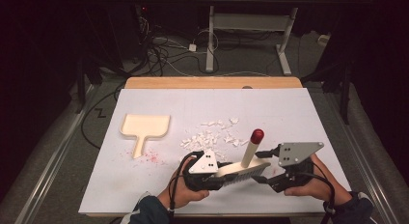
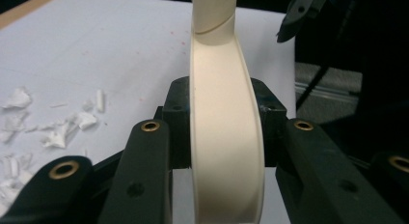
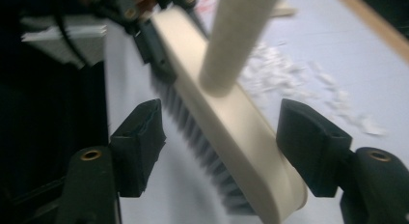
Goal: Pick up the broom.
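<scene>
A cream brush [image 1: 239, 170] with grey bristles and an upright handle tipped in red [image 1: 257, 135] lies near the table's front edge. My left gripper [image 1: 219, 174] is shut on the left end of its head; in the left gripper view both pads press the cream brush head [image 2: 224, 137]. My right gripper [image 1: 264, 166] stands open around the right end of the head. In the right gripper view the brush head [image 3: 231, 132] runs slantwise between its jaws, with a gap on each side. A hand holds each gripper.
A cream dustpan [image 1: 144, 125] lies at the left on the white table cover [image 1: 299, 118], with red specks [image 1: 152, 157] by its handle. Several white paper scraps [image 1: 210, 137] lie scattered just beyond the brush. The floor behind the table holds cables and desk legs.
</scene>
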Motion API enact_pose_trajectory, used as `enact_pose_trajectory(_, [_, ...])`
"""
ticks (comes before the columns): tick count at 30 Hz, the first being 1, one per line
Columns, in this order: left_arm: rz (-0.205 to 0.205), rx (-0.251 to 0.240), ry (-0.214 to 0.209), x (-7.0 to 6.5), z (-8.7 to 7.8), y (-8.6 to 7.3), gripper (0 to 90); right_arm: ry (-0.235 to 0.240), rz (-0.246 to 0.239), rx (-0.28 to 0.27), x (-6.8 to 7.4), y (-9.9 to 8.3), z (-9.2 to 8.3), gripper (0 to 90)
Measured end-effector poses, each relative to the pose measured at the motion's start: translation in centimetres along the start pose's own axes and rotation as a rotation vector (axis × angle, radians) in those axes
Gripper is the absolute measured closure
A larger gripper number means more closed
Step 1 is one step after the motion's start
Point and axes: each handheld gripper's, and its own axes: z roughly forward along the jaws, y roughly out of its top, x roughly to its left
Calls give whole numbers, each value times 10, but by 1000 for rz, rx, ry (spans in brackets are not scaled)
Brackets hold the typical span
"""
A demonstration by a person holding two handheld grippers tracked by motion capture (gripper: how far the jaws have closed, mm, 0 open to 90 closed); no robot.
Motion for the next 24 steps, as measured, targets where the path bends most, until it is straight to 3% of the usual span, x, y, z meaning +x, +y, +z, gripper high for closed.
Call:
enact_pose_trajectory(3, [26, 25, -43, -1, -2, -4, 649, 68, -30, 46, 5, -2, 13, 355])
enact_pose_trajectory(5, [37, 33, -59, -2, -3, -5, 648, 49, -50, 67, 6, -3, 23, 371])
enact_pose_trajectory(6, [36, 24, -66, -1, -5, -6, 649, 80, -40, 78, 6, -5, 28, 387])
enact_pose_trajectory(7, [45, 21, -78, -1, -7, -6, 649, 80, -40, 78, 6, -5, 28, 387])
enact_pose_trajectory(8, [47, 14, -83, -1, -8, -6, 648, 110, -31, 85, 6, -6, 33, 450])
enact_pose_trajectory(9, [48, 6, -90, -1, -9, -5, 648, 137, -39, 88, 7, -8, 37, 427])
enact_pose_trajectory(10, [47, -4, -108, 0, -11, -6, 648, 144, -50, 96, 8, -8, 39, 470])
enact_pose_trajectory(13, [44, -8, -114, 0, -11, -7, 648, 154, -33, 88, 7, -9, 42, 517])
enact_pose_trajectory(14, [41, -14, -119, 1, -11, -8, 640, 183, -29, 55, 3, -10, 45, 565])
enact_pose_trajectory(19, [14, -42, -123, 9, -10, -11, 570, 212, -6, 60, 6, -11, 48, 647])
enact_pose_trajectory(22, [24, -30, -70, 7, -10, -11, 502, 211, -8, 83, 11, -10, 52, 677])
enact_pose_trajectory(24, [22, -27, -60, 8, -10, -12, 458, 193, -16, 110, 12, -9, 55, 678])
